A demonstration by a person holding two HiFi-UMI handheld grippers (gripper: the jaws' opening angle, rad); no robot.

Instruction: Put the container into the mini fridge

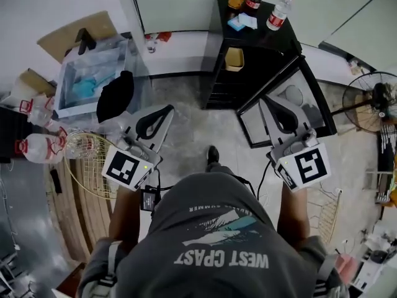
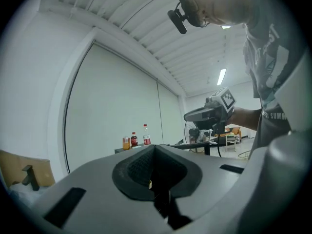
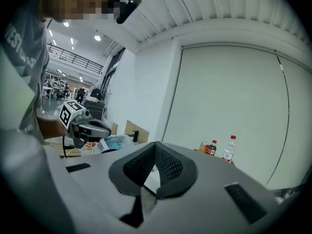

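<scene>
The black mini fridge (image 1: 255, 67) stands ahead with its glass door (image 1: 290, 107) swung open toward me. A small yellow container (image 1: 234, 59) sits inside it on an upper shelf. My left gripper (image 1: 166, 112) is held up left of the fridge, jaws shut with nothing between them; its tips meet in the left gripper view (image 2: 155, 148). Over the open door my right gripper (image 1: 267, 101) is raised, also shut and empty, as its own view (image 3: 156, 145) shows. Both gripper views look over the fridge top toward the wall.
Three bottles (image 1: 280, 11) and a small blue-white pack (image 1: 242, 22) stand on the fridge top. Left of me are a clear plastic box (image 1: 93, 73), a black bag (image 1: 115, 95), water jugs (image 1: 37, 148) and a wire basket (image 1: 87, 160). A floor fan (image 1: 372, 101) stands at right.
</scene>
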